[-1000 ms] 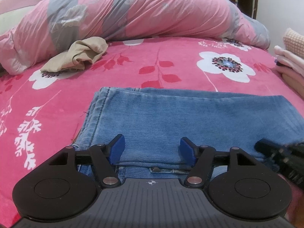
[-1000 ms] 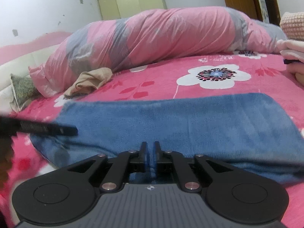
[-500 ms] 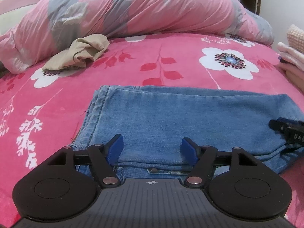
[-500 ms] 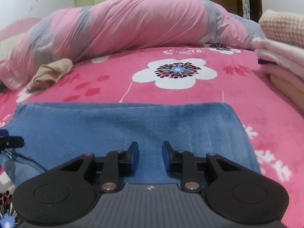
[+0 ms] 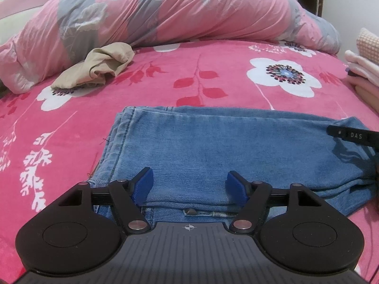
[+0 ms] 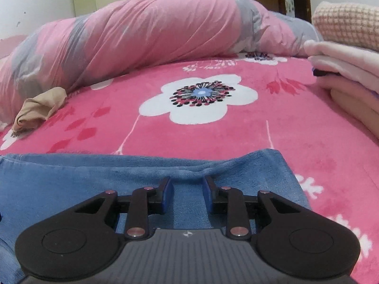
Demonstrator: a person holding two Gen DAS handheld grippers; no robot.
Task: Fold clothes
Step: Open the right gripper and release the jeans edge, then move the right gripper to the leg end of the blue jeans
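Folded blue jeans point(image 5: 236, 146) lie flat on the pink flowered bedspread point(image 5: 213, 80). My left gripper point(image 5: 190, 183) hovers open over their near edge by the waistband button, its blue pads wide apart with only flat denim under them. My right gripper point(image 6: 187, 188) is over the right end of the jeans point(image 6: 71, 184). Its pads stand a narrow gap apart, and a small pucker of denim rises just ahead of the tips; the pads do not press on it. Its black body point(image 5: 353, 136) shows at the right edge of the left wrist view.
A rolled pink and grey duvet point(image 5: 177, 14) lies across the back of the bed. A crumpled beige garment point(image 5: 99, 66) sits in front of it at the left. A stack of folded pale clothes point(image 6: 350, 75) stands at the right edge.
My right gripper has slid rightward along the jeans to their right end, and its jaws have parted slightly. The left gripper has stayed put, open.
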